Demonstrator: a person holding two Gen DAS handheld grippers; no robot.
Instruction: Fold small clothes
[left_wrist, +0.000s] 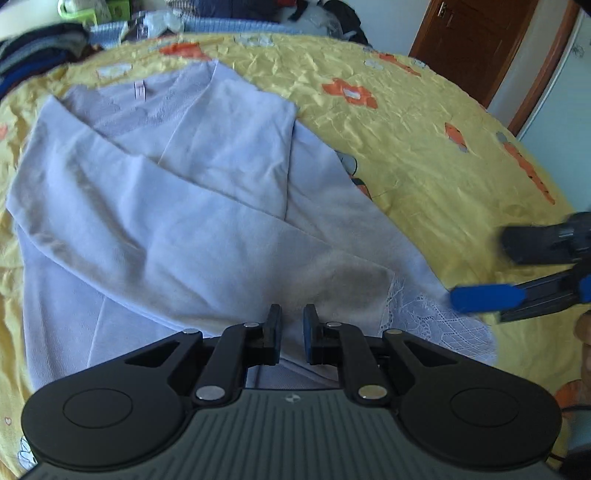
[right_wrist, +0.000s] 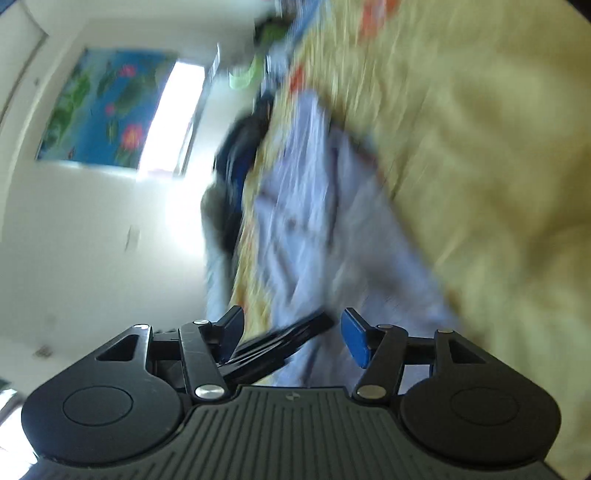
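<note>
Left tongs (left_wrist: 292, 325) pinching lilac top (left_wrist: 177, 206); right tongs (right_wrist: 291, 338) spread, empty; yellow bedsheet (left_wrist: 424, 147) beneath.

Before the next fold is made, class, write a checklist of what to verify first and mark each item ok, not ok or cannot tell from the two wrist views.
1. Both sleeves folded in across the top: ok.
2. Left gripper pinching the hem: ok, jaws nearly closed with fabric between them.
3. Right gripper ready to grasp: ok, jaws apart with nothing in them.
4. Right gripper lined up on the lace corner: cannot tell, its view is motion-blurred.
5. Top lying flat on the sheet: not ok, folds and wrinkles show.
</note>
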